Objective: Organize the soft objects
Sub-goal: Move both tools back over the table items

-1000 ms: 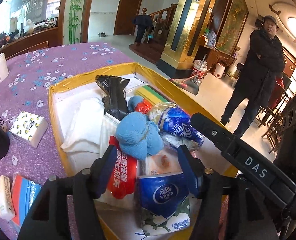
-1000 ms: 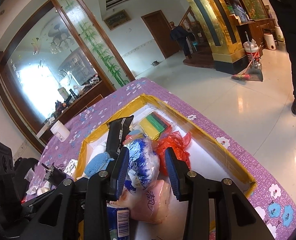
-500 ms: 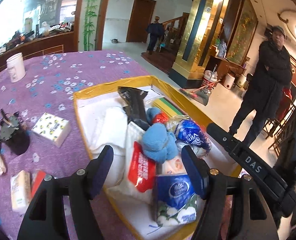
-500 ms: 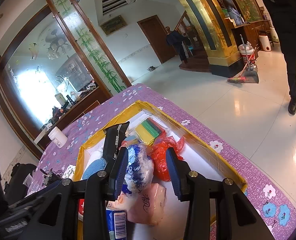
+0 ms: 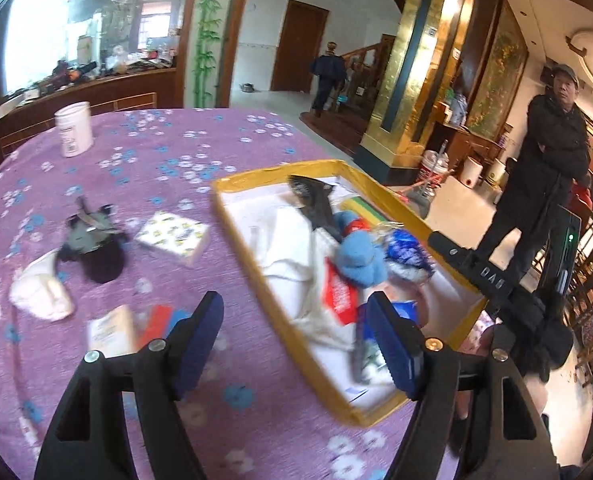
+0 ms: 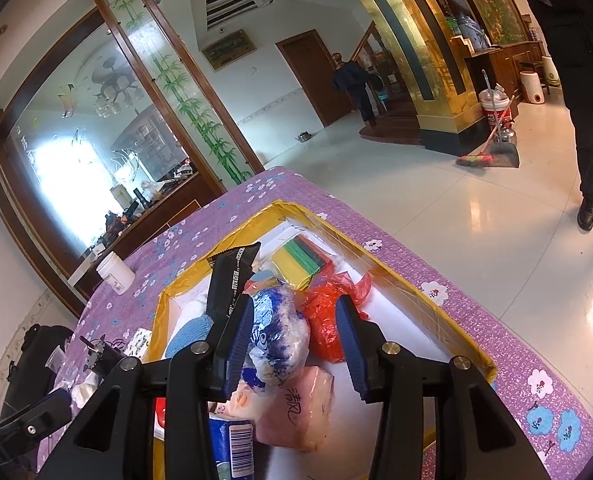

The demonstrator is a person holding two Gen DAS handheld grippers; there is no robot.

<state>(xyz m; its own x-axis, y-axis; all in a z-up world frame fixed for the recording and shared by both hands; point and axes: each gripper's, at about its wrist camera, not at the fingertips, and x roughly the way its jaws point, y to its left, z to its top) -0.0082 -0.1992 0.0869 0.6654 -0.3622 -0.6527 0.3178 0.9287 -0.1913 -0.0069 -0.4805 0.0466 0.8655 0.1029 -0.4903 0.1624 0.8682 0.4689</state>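
Left wrist view shows the left gripper (image 5: 296,340), fingers wide, just opening and empty, over the purple bench (image 5: 168,152) beside the yellow box (image 5: 284,308) of soft packs, while the right gripper (image 6: 292,344), fingers half-open and widening, straddles a blue-white bag (image 6: 278,332).

My left camera looks forward and down past its two fingers (image 5: 200,332) at the purple tablecloth (image 5: 168,152), with the yellow-edged box (image 5: 380,416) close on its right. My right camera sits low and very near, right over the same box (image 6: 424,280), facing the room's white floor (image 6: 476,216). Both views share the box, the white jar (image 5: 73,128) and the brown door (image 6: 316,76).
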